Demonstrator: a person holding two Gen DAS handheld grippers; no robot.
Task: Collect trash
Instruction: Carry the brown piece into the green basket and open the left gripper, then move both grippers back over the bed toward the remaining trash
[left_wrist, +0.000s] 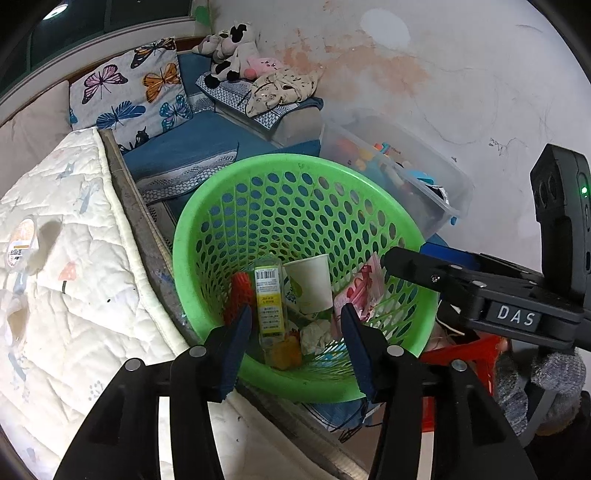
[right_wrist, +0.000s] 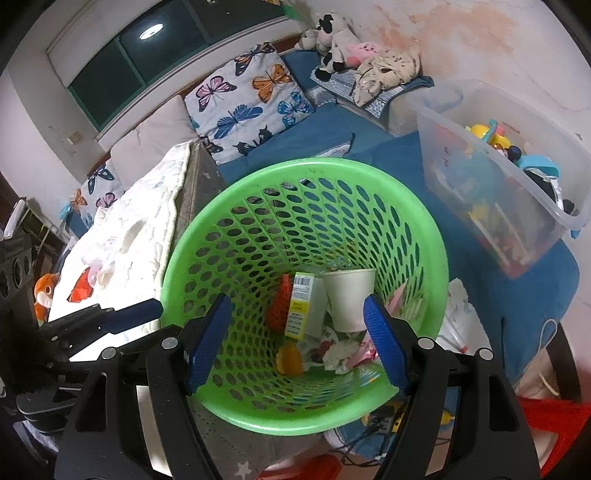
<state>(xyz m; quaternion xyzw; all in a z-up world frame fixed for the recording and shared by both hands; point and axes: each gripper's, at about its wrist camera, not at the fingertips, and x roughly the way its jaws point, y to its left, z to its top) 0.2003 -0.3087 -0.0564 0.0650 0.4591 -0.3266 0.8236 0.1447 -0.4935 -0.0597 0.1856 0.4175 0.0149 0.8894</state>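
Observation:
A green perforated basket stands beside the bed. Inside lie a white paper cup, a clear bottle with a yellow label, a red foam net, a crumpled tissue and a pink wrapper. My left gripper hovers open over the basket's near side with nothing between its pads. My right gripper is also open above the basket, empty; in the left wrist view it reaches in over the right rim.
A white quilt covers the bed at left, with a lidded plastic cup and a red-orange item on it. A clear bin of toys stands at right. Butterfly pillow and plush toys lie behind. A red stool sits below right.

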